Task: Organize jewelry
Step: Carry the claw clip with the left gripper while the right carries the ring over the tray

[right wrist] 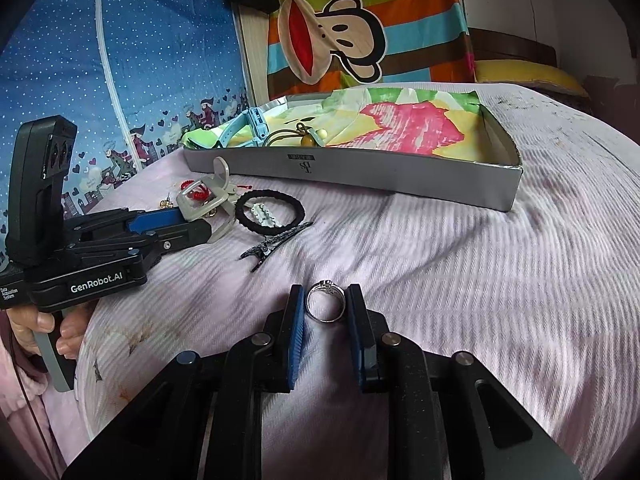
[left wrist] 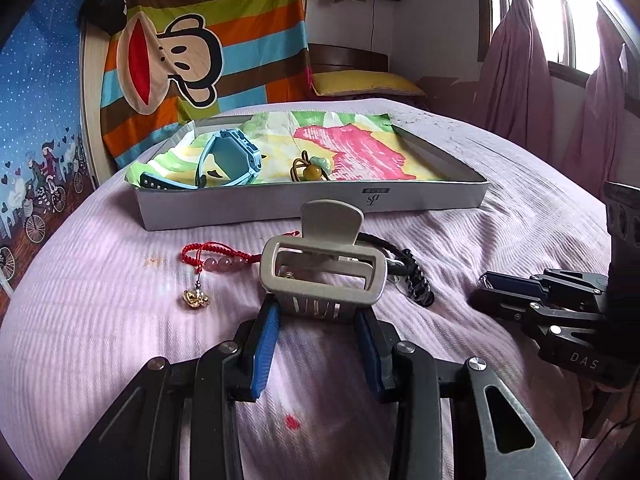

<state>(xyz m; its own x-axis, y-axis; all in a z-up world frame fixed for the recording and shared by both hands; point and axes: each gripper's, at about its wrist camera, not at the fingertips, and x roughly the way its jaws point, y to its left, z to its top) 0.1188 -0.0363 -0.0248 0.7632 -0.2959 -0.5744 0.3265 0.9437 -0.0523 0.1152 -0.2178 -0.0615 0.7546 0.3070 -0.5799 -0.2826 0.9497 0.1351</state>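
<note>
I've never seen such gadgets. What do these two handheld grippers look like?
Both are black, angular linkages with silver pivot bolts and blue ribbed finger pads. The left gripper reads "GenRobot.AI", with a grey trigger handle and boxy upright black module. The right gripper looks alike; from the left camera it reads "DAS".

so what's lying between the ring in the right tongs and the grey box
Only bare lilac bedspread, as the right wrist view shows. The ring sits between the right tongs; the hair tie and black clip lie off left of that line to the box.
</note>
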